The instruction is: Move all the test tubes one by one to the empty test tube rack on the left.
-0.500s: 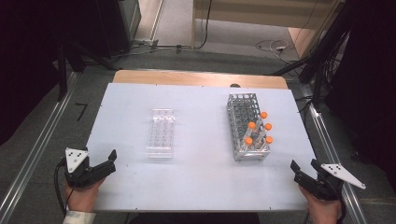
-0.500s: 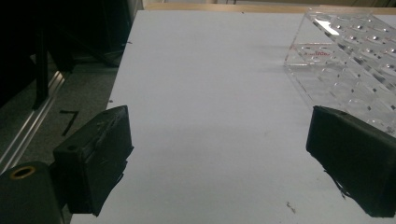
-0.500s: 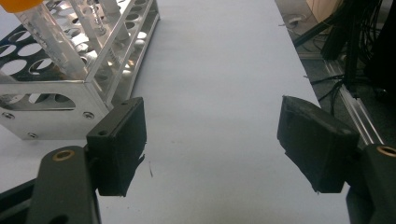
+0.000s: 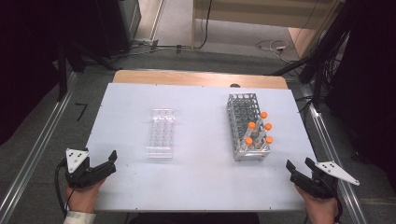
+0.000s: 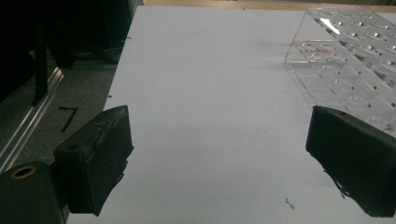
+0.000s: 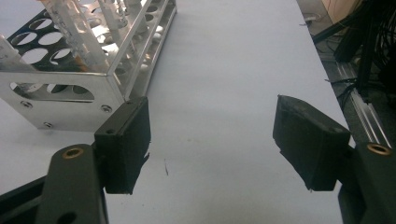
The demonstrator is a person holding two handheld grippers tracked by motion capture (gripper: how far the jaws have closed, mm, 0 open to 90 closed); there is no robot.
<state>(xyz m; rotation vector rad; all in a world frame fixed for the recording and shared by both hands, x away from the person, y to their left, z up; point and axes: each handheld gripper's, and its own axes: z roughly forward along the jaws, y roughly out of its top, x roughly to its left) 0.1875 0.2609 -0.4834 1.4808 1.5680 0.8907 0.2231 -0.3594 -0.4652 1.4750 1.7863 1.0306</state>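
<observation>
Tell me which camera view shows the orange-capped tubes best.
The high view: all five orange-capped tubes stand in the near end of the metal rack, caps countable. The right gripper view shows some tube bodies up close, leaning in the rack, caps cut off. The left gripper view faces the clear rack instead.

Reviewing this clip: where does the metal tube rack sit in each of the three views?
High view: the metal tube rack stands right of centre on the white table, orange-capped tubes at its near end.
Left gripper view: not in the picture; the clear plastic rack lies at upper right.
Right gripper view: the metal rack's corner is at upper left, above the left jaw.
Shared landmark: the white table.
</observation>
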